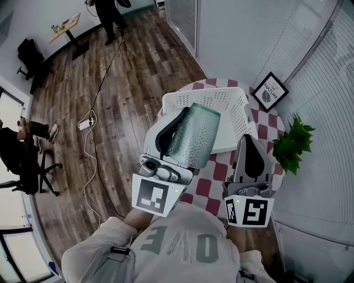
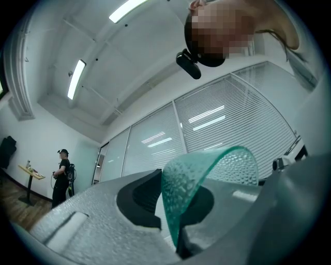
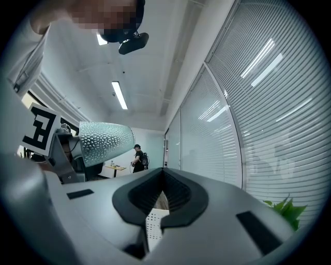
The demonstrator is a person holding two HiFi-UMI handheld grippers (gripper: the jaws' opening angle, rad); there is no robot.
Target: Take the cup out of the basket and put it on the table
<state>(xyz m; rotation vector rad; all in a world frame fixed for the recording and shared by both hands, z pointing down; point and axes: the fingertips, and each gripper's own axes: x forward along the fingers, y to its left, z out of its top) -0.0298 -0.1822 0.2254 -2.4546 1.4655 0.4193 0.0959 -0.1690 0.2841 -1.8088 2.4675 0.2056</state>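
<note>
In the head view, a green dimpled cup [image 1: 193,135] hangs tilted in the air above the near left corner of the white perforated basket [image 1: 235,102]. My left gripper [image 1: 178,120] is shut on the cup's wall, with one jaw inside it and one outside. The left gripper view shows the cup's rim [image 2: 207,173] pinched between the jaws of the left gripper [image 2: 178,209], pointing up toward the ceiling. My right gripper [image 1: 247,142] is shut and empty over the red-and-white checkered table [image 1: 265,120], beside the basket. From the right gripper [image 3: 163,178] view, the cup [image 3: 106,141] appears at left.
A framed picture [image 1: 270,91] leans at the table's far edge and a green plant [image 1: 293,142] stands at its right. A cable [image 1: 91,149] runs over the wooden floor at left. A person stands far off [image 1: 110,16]; another sits at the left [image 1: 22,149].
</note>
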